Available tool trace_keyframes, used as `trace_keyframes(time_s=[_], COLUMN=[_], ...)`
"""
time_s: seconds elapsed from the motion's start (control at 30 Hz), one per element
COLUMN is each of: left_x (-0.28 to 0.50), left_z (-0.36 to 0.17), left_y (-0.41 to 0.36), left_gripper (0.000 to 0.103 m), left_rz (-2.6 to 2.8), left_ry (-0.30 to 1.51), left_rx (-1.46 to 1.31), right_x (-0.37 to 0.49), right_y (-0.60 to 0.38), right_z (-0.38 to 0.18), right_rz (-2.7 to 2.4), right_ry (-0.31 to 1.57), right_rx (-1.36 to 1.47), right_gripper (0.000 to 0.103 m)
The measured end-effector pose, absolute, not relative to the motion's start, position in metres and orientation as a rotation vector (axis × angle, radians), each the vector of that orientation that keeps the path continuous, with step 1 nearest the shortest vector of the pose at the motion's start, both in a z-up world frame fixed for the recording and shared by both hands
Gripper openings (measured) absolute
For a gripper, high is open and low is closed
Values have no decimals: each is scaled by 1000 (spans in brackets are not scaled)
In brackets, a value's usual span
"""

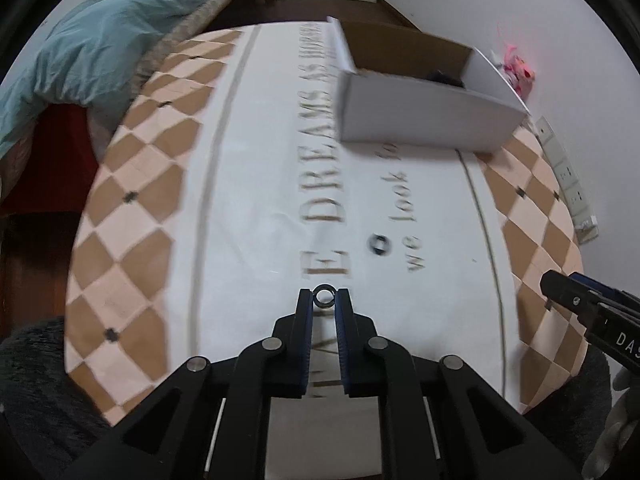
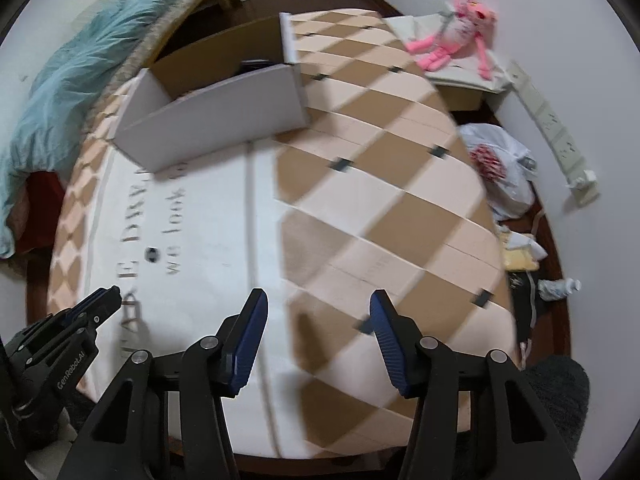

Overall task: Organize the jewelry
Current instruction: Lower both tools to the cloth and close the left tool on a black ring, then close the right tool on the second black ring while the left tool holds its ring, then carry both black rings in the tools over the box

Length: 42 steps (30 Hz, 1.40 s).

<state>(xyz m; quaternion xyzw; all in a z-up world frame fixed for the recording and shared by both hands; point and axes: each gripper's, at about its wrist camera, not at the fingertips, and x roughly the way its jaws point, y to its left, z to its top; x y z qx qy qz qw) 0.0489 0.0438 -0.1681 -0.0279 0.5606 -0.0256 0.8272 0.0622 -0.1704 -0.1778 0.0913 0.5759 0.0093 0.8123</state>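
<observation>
My left gripper (image 1: pixel 323 298) is shut on a small silver ring (image 1: pixel 323 295), held at its fingertips just above the table. It also shows at the lower left of the right wrist view (image 2: pixel 108 298). A second, dark ring (image 1: pixel 378 244) lies on the white cloth beside the printed lettering; it also shows in the right wrist view (image 2: pixel 151 254). An open white cardboard box (image 1: pixel 420 116) stands at the far side of the table, with a dark item inside; it also shows in the right wrist view (image 2: pixel 216 120). My right gripper (image 2: pixel 318 300) is open and empty above the table's checkered part.
The table (image 2: pixel 400 208) has a brown and cream checkered cover with a white lettered cloth. A bed with a teal blanket (image 1: pixel 92 40) is at the left. A pink plush toy (image 2: pixel 456 36), a plastic bag (image 2: pixel 496 160) and a power strip (image 2: pixel 556 128) lie at the right.
</observation>
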Motion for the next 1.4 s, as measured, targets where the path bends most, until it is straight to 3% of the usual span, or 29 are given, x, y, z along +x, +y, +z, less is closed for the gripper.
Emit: trace_keyframes(time_s=[0.57, 0.87, 1.13, 1.4], left_x=[58, 57, 57, 80], left_z=[-185, -187, -180, -129], left_y=[133, 134, 127, 88], left_gripper=[8, 8, 8, 8], left_rz=[110, 102, 86, -44], left_ry=[1214, 1221, 1209, 1146], left_rx=[-115, -122, -118, -143], right_x=[104, 104, 100, 101], right_y=[-27, -17, -23, -100], right_z=[-206, -211, -208, -153], right_rz=[202, 189, 197, 159], right_ry=[1199, 1151, 1150, 1098], right_rx=[-33, -139, -106, 96], right_gripper=[55, 13, 13, 13])
